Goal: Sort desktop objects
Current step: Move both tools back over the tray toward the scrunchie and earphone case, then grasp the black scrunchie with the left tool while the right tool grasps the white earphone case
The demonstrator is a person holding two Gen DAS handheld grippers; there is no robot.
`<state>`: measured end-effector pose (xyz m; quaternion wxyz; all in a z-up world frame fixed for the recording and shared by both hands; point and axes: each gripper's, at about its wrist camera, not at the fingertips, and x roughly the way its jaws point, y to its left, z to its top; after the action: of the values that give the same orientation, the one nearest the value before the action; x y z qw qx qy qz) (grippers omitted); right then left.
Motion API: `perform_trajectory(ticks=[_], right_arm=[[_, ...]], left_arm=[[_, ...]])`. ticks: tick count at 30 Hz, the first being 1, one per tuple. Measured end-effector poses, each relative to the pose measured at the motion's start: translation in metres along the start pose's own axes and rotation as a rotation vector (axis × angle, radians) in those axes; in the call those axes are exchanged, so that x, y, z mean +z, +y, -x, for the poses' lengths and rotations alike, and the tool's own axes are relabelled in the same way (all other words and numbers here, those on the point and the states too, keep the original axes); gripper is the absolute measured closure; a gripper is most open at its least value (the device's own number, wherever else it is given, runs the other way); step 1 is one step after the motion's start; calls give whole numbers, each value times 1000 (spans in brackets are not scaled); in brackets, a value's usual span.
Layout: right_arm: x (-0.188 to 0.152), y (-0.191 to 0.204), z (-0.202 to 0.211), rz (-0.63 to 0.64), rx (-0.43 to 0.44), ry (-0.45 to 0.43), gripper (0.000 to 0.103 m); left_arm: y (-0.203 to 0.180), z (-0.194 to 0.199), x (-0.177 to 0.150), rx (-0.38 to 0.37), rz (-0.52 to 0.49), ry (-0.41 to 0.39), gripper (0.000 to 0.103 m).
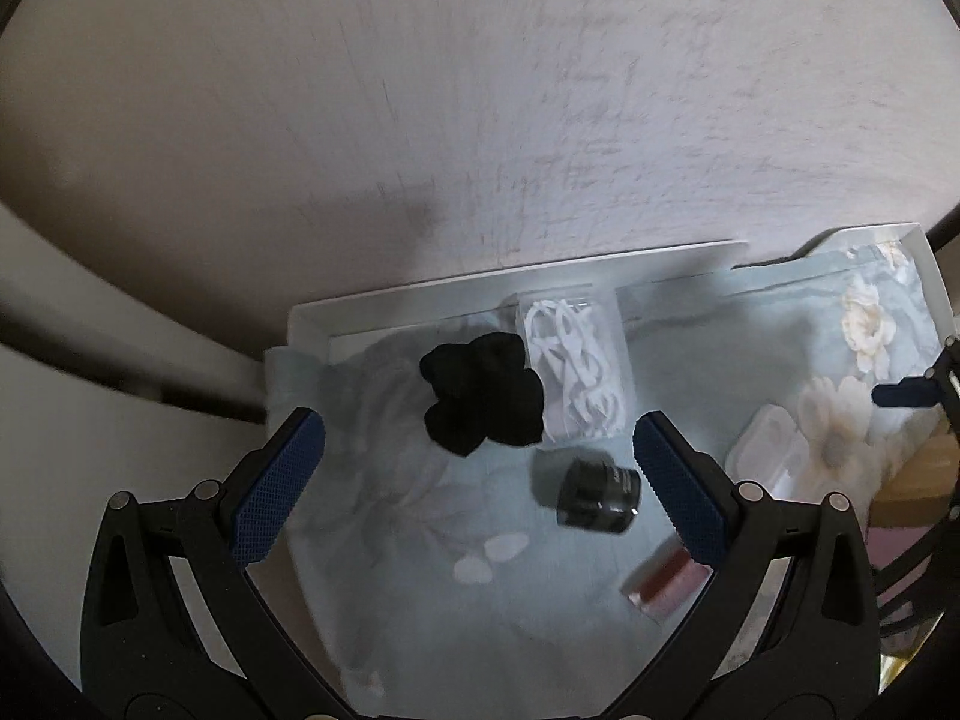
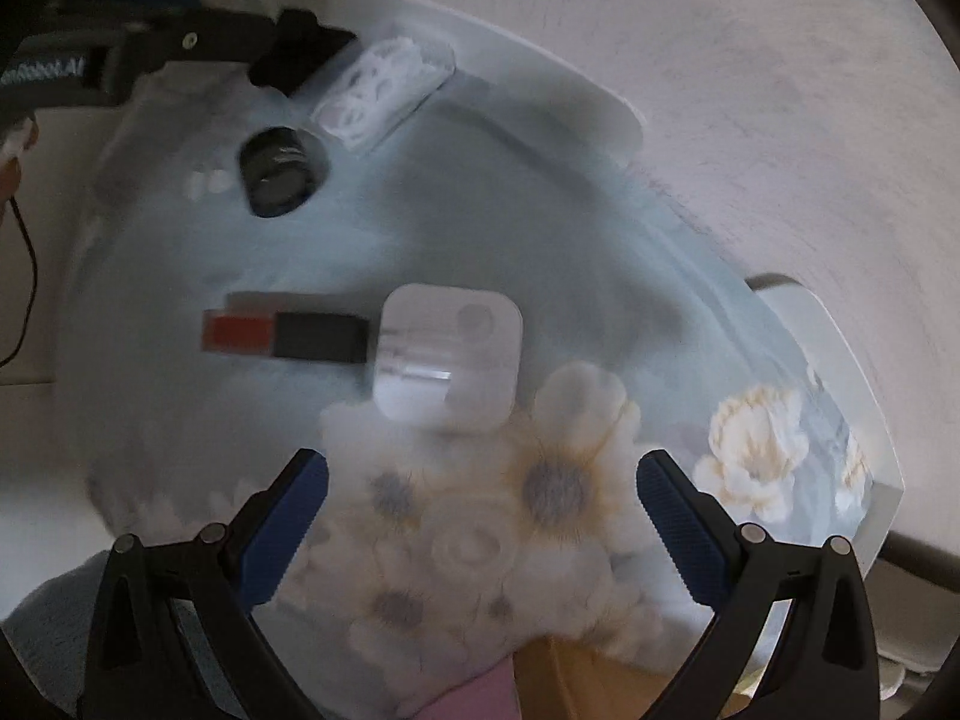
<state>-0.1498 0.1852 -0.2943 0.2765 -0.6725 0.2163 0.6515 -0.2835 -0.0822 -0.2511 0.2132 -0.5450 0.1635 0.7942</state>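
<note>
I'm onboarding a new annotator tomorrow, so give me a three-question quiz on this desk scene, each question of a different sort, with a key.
1. True or false: the left tongs are shut on the black scrunchie.
2. Multiple choice: what lies directly beside the scrunchie, on the side toward the right tongs? A) a clear packet of white cable B) a lipstick C) a white square case
3. Fill in: in the right wrist view, the lipstick's black end nearly touches the white square ____.

Key
1. False; both tongs are open and hold nothing.
2. A
3. case
</note>
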Motion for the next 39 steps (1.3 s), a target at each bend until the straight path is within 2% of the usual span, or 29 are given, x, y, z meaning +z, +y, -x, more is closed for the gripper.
perform_trajectory(ticks=[7,11,14,16,18,19,20,22,25,30,34,39], right_arm=[[13,2,-22,20,-12,19,1],[18,-1,-27,12,12,18,1],[20,-2,-29,15,20,6,1],[21,-3,-32,13,31,6,12],[21,-5,-34,5,50,11,20],[21,-5,-33,7,40,-2,23],[21,-5,-31,7,40,-8,24],[22,-7,-28,4,40,-18,32],[23,-9,-24,5,37,-27,43],[21,-11,-21,-9,45,-33,43],[17,-19,-16,-71,123,-40,43],[12,-23,-4,-90,118,-50,43]], left_arm=[[10,-25,4,-25,27,-2,0],[17,-35,4,-28,44,-1,3],[20,-42,4,-31,46,7,11],[21,-48,3,-45,49,20,31],[23,-49,2,-66,61,13,40],[23,-50,2,-69,68,13,50],[24,-52,2,-67,69,22,56],[24,-56,0,-88,73,38,69],[23,-57,-2,-95,83,34,76],[17,-51,-4,-97,72,17,82],[13,-39,-5,-94,48,-3,85],[12,-28,-8,-100,63,-16,86]])
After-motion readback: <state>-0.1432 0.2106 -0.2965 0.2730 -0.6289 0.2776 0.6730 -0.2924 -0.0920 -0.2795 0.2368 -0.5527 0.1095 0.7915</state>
